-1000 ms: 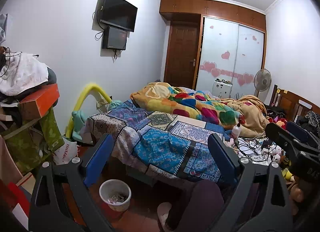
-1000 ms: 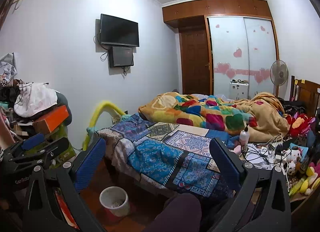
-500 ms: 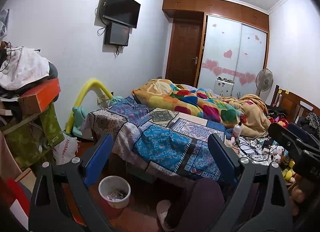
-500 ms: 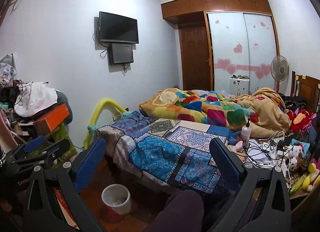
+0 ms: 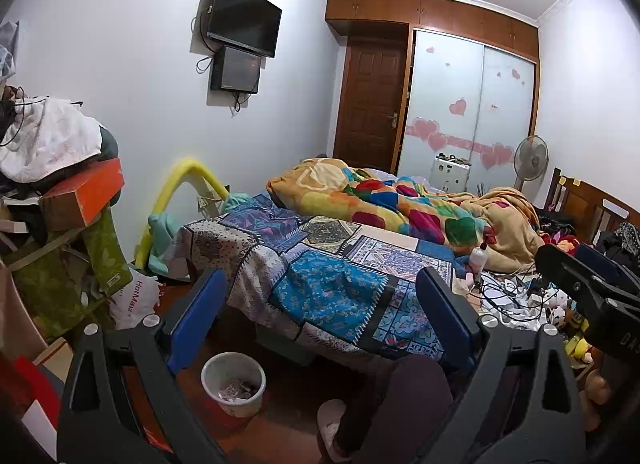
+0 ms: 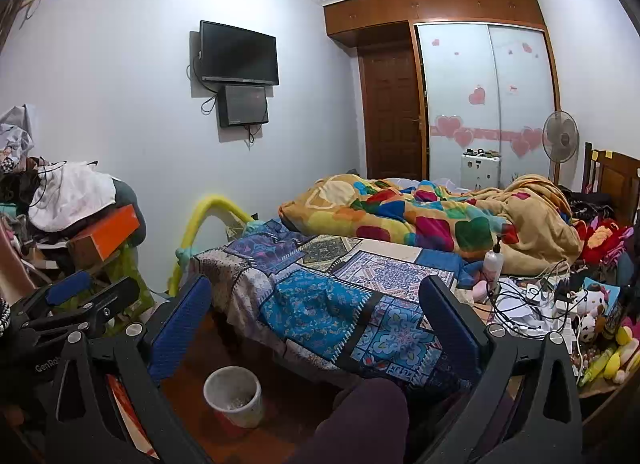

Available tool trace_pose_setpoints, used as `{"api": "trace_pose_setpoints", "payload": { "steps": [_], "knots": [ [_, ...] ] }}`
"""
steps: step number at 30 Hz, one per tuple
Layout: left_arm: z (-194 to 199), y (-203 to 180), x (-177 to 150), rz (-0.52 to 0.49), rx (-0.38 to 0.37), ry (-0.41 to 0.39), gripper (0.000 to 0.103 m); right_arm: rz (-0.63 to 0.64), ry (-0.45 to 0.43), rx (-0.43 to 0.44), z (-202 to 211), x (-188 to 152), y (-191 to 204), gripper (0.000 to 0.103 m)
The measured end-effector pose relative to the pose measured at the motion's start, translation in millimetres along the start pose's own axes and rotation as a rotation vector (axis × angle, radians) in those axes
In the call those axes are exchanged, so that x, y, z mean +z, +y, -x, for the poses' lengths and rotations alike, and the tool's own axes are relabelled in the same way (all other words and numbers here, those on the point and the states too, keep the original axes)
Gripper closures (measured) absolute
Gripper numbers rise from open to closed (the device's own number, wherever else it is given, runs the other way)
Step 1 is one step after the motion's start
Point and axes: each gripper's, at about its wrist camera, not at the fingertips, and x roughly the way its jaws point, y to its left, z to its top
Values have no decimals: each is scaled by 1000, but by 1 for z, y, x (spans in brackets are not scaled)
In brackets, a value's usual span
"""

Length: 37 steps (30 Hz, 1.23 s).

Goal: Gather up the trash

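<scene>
A white waste bin with some scraps inside stands on the red-brown floor by the foot of the bed; it also shows in the right wrist view. My left gripper is open and empty, held high above the floor facing the bed. My right gripper is open and empty too, beside it at about the same height. The right gripper also shows at the right edge of the left wrist view, and the left gripper at the left edge of the right wrist view. Crumpled white paper lies among cables on a cluttered surface at the right.
A bed with a patchwork cover and a bright heart blanket fills the middle. A pile of boxes and clothes stands at the left. A white pump bottle, toys and cables crowd the right. My leg is below.
Both views have tilted upward a little and drawn back, so the bed and bin sit lower in frame. Both grippers stay open and empty.
</scene>
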Motion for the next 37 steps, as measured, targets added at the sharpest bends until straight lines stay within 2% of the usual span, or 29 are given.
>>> {"api": "trace_pose_setpoints", "payload": {
  "steps": [23, 37],
  "knots": [
    [4, -2, -4, 5, -48, 1, 7, 41, -11, 5, -2, 2, 1, 0],
    [4, -5, -2, -7, -38, -4, 7, 32, 5, 14, -6, 2, -1, 0]
  ]
}}
